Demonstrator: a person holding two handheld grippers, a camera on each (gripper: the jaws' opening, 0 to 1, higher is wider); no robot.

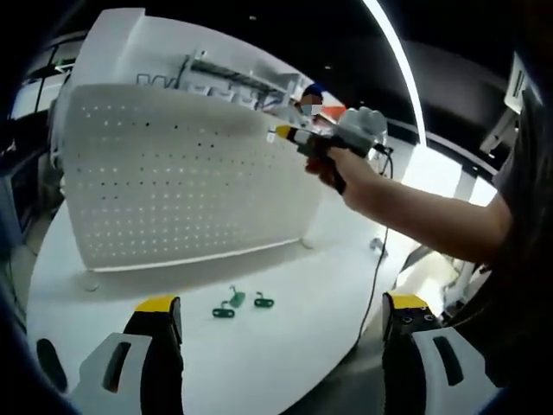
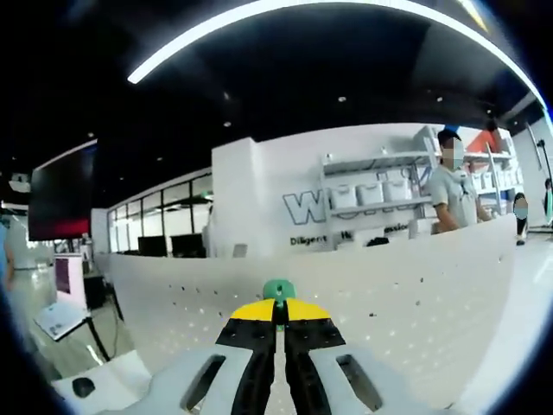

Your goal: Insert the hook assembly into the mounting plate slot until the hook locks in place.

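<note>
Held hook: in the right gripper view a green hook point(image 2: 278, 290) pokes up at lower centre, just above the yellow jaw tips, against the white pegboard; only its rounded top shows.
Right gripper: in its own view the right gripper point(image 2: 277, 313) rises from the bottom centre, its black-and-yellow jaws pressed close together on the green hook. In the left gripper view the same tool point(image 1: 285, 133) sits at upper centre-right, its yellow tip at the upper right edge of the board, held by a person's hand point(image 1: 333, 166) — the bare forearm runs off to the right of the frame.
Mounting plate: a white pegboard point(image 1: 186, 177) stands upright on the table, filling the upper left and centre of the left gripper view, with rows of small holes across it. In the right gripper view its perforated face spans the lower half of the frame.
Spare hooks: two green hooks point(image 1: 235, 303) lie flat on the table at lower centre of the left gripper view, in front of the board's foot, close to each other.
Left gripper: the left gripper point(image 1: 283, 318) has its jaws wide apart at the bottom of its view — nothing between them.
Table: white round table point(image 1: 285, 346), a black cable trailing over its right edge.
Background: shelving and a person stand behind the board, upper right of the right gripper view.
</note>
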